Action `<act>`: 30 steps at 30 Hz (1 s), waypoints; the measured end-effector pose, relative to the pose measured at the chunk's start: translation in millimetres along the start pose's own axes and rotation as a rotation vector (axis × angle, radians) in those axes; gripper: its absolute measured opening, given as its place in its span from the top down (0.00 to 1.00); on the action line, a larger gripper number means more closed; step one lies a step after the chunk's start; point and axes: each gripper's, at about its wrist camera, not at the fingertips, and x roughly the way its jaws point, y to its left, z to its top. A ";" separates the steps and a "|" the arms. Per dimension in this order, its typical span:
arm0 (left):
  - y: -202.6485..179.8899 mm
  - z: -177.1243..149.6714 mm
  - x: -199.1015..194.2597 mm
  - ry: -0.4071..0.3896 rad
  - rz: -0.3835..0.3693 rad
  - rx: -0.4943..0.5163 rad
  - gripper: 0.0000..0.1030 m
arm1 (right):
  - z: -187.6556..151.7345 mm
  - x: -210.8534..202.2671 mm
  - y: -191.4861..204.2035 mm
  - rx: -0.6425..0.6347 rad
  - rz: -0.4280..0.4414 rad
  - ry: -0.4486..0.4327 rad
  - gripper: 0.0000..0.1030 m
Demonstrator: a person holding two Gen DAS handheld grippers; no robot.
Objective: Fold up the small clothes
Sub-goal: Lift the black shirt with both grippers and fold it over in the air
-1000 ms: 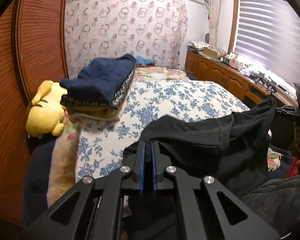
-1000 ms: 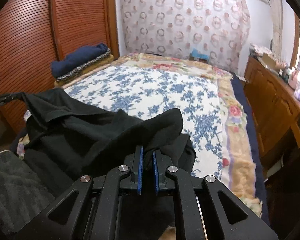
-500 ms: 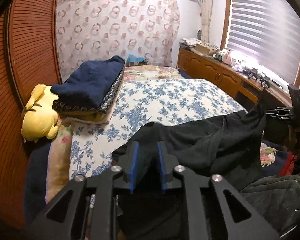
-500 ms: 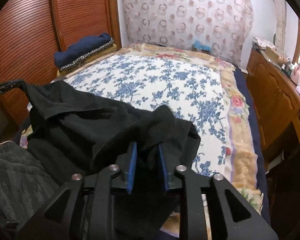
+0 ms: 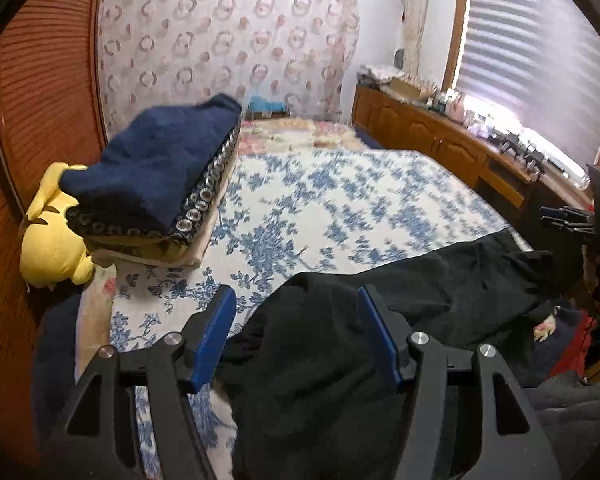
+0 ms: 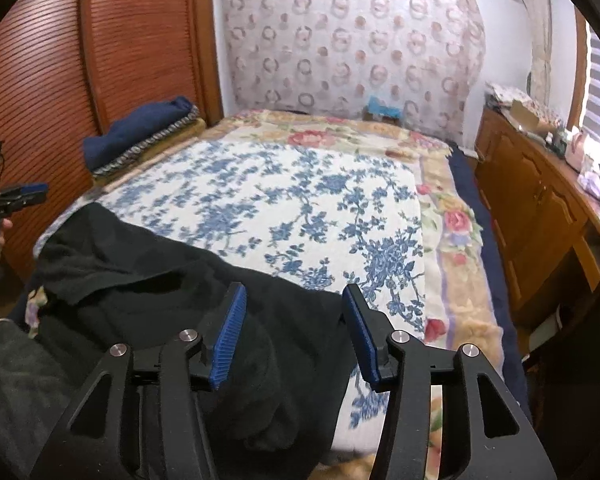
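Observation:
A black garment (image 5: pixel 400 308) lies spread along the near edge of the bed, with rumpled folds. My left gripper (image 5: pixel 296 294) hangs over its left end. Its jaws are opening, and the cloth lies under and between the blue pads (image 5: pixel 216 332) without being pinched. In the right wrist view the same black garment (image 6: pixel 148 280) reaches left from my right gripper (image 6: pixel 294 288). Those jaws are opening too, with cloth below them and untouched by the pads (image 6: pixel 230 332). Each view also catches the other gripper at its edge: the right gripper (image 5: pixel 568 216) and the left gripper (image 6: pixel 16 196).
The bed cover (image 5: pixel 340 200) is white with blue flowers. A stack of folded blankets (image 5: pixel 156 176) with a navy one on top sits at the left, beside a yellow plush toy (image 5: pixel 52 240). A wooden cabinet (image 5: pixel 440 140) runs along the right; a slatted wooden door (image 6: pixel 140 40) stands on the left.
Both grippers were shut on corners of the black garment and have let go. The raised cloth has dropped flat onto the bed. The left gripper has shifted sideways.

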 end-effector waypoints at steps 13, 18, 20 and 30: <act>29.0 -0.2 62.0 0.105 0.003 -0.079 0.39 | -13.4 64.6 -23.6 0.078 -0.018 0.092 0.49; 28.9 -17.2 72.2 0.155 0.016 -0.077 0.39 | -19.9 72.3 -29.5 0.090 -0.034 0.118 0.48; 30.7 -23.5 72.9 0.164 0.014 -0.085 0.39 | -22.7 74.5 -31.1 0.097 -0.032 0.125 0.47; 30.2 -35.7 70.6 0.138 0.011 -0.107 0.39 | -30.3 79.0 -30.9 0.103 -0.026 0.129 0.40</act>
